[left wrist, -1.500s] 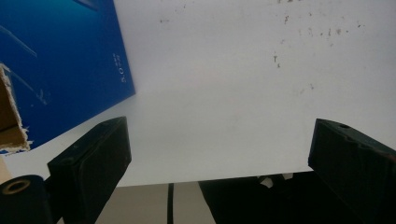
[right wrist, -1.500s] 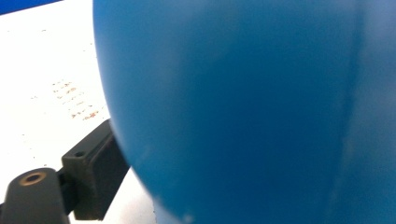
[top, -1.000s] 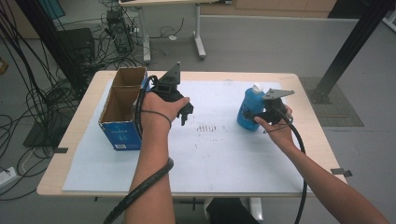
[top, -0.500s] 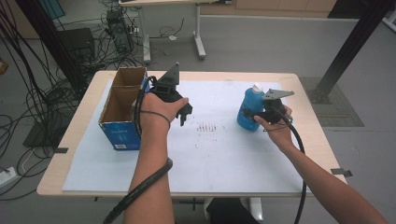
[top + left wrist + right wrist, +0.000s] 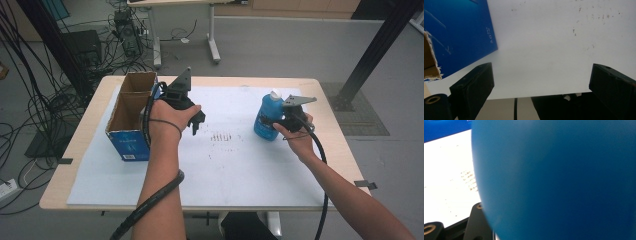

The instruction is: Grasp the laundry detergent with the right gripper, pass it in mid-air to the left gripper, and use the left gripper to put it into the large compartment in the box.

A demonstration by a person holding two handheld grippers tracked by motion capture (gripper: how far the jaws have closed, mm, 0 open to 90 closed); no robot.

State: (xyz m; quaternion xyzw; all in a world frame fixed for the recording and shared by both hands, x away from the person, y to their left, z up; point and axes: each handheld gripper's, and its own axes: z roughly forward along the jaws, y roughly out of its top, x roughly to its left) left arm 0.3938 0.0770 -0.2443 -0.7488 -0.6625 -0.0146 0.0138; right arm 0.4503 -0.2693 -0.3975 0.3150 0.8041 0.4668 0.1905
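We see the blue bottle (image 5: 265, 119) standing upright with its white cap on top, on the right part of the white sheet (image 5: 225, 165) that covers the surface (image 5: 330, 115). The right gripper (image 5: 281, 121) is up against the bottle's right side, and its jaws have just been closing with the bottle between them; in the right gripper view the blue bottle (image 5: 559, 177) sits so close to the camera that one black jaw barely shows beside it, so the pads seem to press on the bottle, though we cannot see the contact itself. The left gripper (image 5: 196, 124) hangs over the sheet just right of the cardboard box (image 5: 131, 112), which stands open-topped at the left edge of the sheet with its blue side facing the person. In the left gripper view the two black jaws stand wide apart with nothing between them, above bare white sheet, and the box's blue wall (image 5: 456, 35) lies just beyond the left jaw. A patch of small dark marks (image 5: 225, 137) sits on the sheet between the two grippers.
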